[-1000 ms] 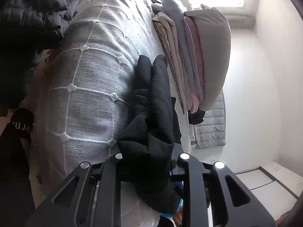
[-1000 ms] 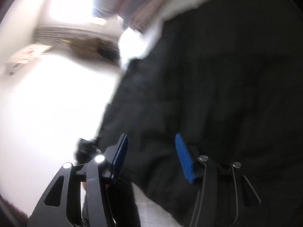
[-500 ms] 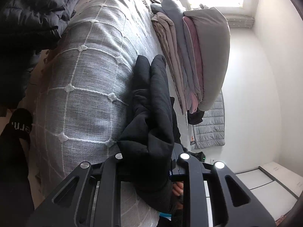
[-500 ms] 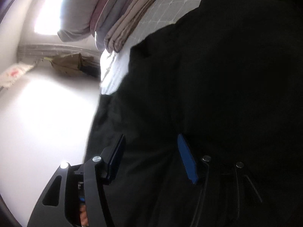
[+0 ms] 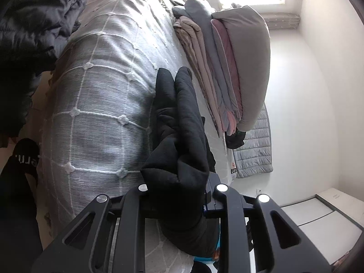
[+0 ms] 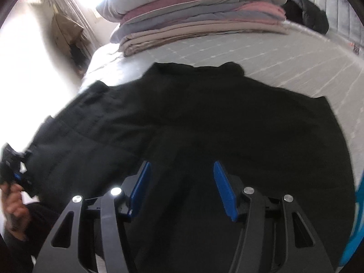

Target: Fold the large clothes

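Observation:
A large black garment (image 6: 204, 113) lies spread across the grey quilted bed cover (image 6: 273, 56). In the left wrist view a bunched fold of this black garment (image 5: 177, 113) runs from the bed into my left gripper (image 5: 179, 186), which is shut on it. My right gripper (image 6: 182, 182) hangs over the near part of the garment with its blue pads (image 6: 141, 186) wide apart and pressing on nothing. At the far left of the right wrist view, a hand holds the left gripper (image 6: 13, 170) at the garment's edge.
A stack of folded bedding (image 6: 193, 11) lies at the far side of the bed, with a black jacket (image 6: 307, 11) beside it. A dark puffer jacket (image 5: 34, 22) lies on another part of the bed. A person's socked foot (image 5: 25, 157) stands beside the bed.
The right gripper has rolled and pulled back from close against the black cloth to a view over the whole garment, with its pads slightly wider. The left gripper keeps its grip and place.

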